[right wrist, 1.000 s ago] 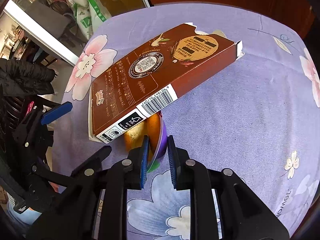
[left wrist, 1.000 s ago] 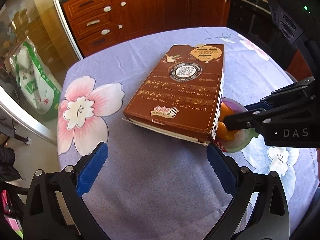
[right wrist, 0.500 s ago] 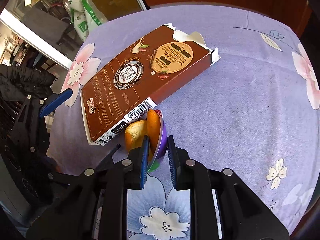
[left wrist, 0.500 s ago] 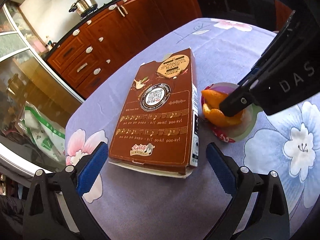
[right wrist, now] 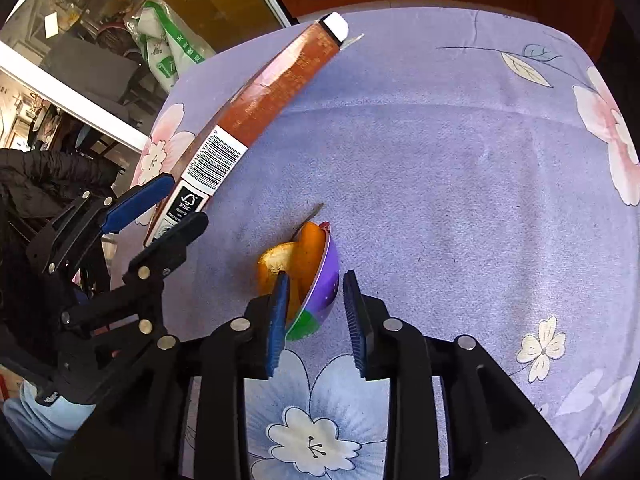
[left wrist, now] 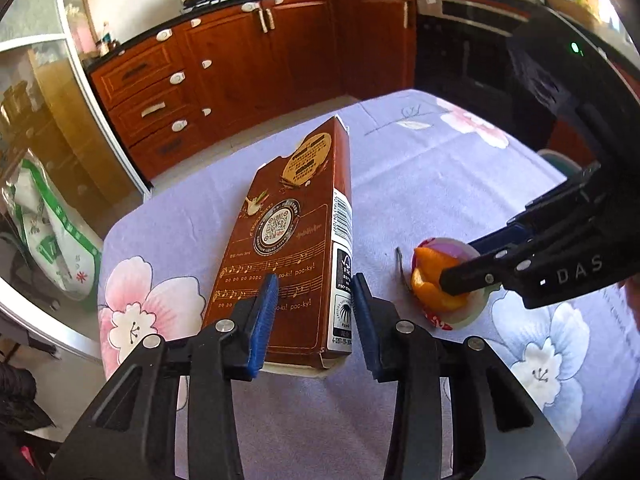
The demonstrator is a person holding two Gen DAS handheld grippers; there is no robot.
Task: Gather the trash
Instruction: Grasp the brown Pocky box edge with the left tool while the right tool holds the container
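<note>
A brown Pocky box (left wrist: 288, 240) lies on the purple flowered tablecloth (left wrist: 420, 184), its near end raised between the fingers of my left gripper (left wrist: 314, 316), which is shut on the box's corner. The box shows tilted up in the right wrist view (right wrist: 256, 104). A purple cup (right wrist: 324, 284) with orange peel (right wrist: 288, 268) in it lies on its side. My right gripper (right wrist: 314, 316) straddles the cup's rim with a gap on the right, open. The cup also shows in the left wrist view (left wrist: 452, 284).
The table edge (left wrist: 120, 224) drops off at the left, near a green and white bag (left wrist: 52, 240) on the floor. Red-brown kitchen cabinets (left wrist: 260, 60) stand beyond the table. The left gripper shows in the right wrist view (right wrist: 160, 208).
My left gripper has closed onto the box's near end and lifted it. My right gripper has opened around the cup, which now lies on the cloth.
</note>
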